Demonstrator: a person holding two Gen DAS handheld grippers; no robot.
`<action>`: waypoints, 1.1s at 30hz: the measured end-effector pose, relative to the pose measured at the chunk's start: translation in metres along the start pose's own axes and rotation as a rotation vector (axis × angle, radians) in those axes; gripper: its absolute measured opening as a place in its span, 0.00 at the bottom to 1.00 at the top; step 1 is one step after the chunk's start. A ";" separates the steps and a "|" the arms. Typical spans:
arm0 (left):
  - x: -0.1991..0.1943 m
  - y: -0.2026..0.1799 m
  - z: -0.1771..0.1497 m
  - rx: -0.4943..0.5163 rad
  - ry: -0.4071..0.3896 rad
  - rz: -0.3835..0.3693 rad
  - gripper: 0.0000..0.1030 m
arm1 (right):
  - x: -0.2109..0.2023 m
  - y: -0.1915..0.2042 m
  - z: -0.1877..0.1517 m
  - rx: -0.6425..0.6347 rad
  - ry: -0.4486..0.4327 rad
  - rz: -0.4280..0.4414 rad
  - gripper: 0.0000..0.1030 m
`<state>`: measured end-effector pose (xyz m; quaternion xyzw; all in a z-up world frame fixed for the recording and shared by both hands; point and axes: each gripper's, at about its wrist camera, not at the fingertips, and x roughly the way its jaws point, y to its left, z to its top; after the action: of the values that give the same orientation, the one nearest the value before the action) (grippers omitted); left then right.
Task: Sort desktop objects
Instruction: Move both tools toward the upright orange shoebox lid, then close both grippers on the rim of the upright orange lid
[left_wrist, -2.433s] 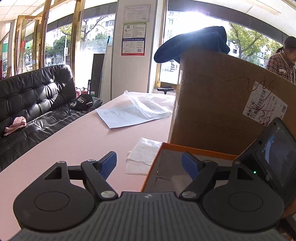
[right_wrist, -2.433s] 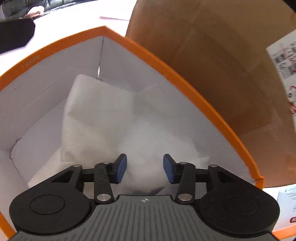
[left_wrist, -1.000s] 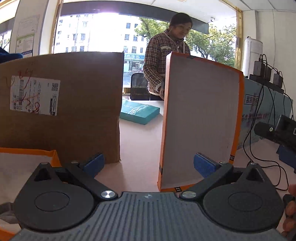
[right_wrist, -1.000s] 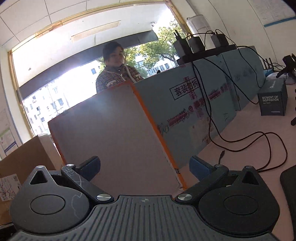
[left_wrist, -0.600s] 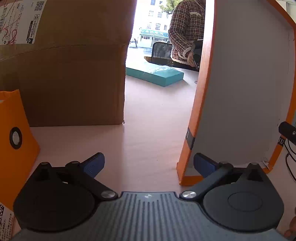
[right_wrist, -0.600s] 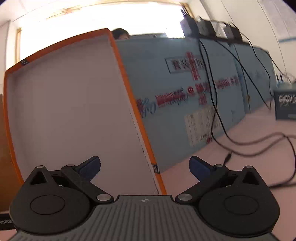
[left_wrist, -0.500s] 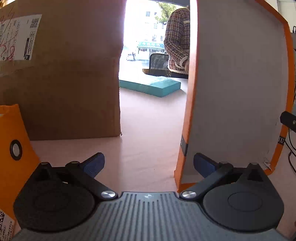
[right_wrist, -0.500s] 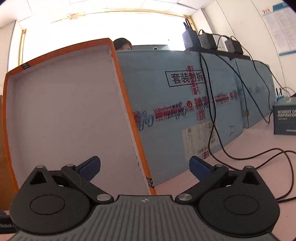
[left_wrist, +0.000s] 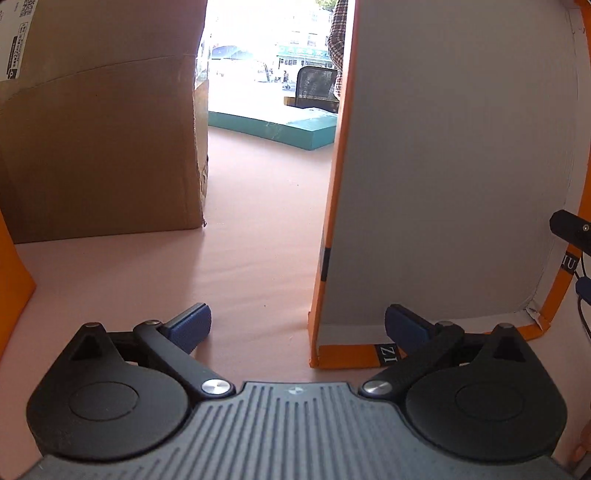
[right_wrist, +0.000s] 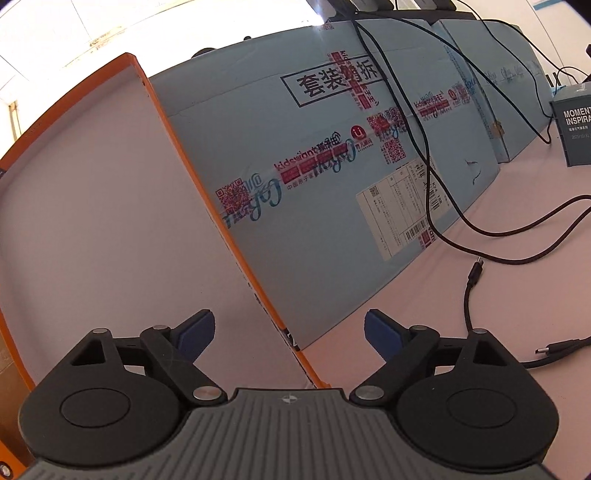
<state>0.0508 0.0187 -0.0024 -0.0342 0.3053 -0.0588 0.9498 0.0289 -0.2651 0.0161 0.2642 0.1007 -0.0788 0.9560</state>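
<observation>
Claws (left_wrist: 297, 326) (right_wrist: 289, 332) astride cropped lid (left_wrist: 443, 166)

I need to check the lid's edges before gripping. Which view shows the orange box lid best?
The left wrist view: the orange box lid stands upright there, with its left rim, bottom rim and grey inside visible. The right wrist view shows the lid tilted, showing its right rim, with the bottom hidden behind the right gripper.

I see an upright box lid (left_wrist: 443, 184) with orange rims and a grey-white inside, a plain brown cardboard carton (left_wrist: 99, 147), a pale pink tabletop (left_wrist: 240, 258), and a light blue carton (right_wrist: 332, 166) with red-and-blue print.
</observation>
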 end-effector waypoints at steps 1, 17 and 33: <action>0.000 0.000 0.000 0.004 0.001 -0.001 0.93 | 0.004 -0.003 0.000 0.016 0.015 0.006 0.70; -0.009 0.014 0.001 -0.034 -0.027 -0.034 0.13 | -0.012 0.023 0.006 -0.132 -0.079 0.124 0.12; -0.085 0.032 -0.033 0.100 -0.023 -0.232 0.16 | -0.177 0.081 -0.004 -0.513 -0.288 0.156 0.08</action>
<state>-0.0342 0.0604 0.0170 -0.0225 0.2849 -0.1829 0.9407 -0.1265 -0.1767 0.0937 0.0073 -0.0399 -0.0137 0.9991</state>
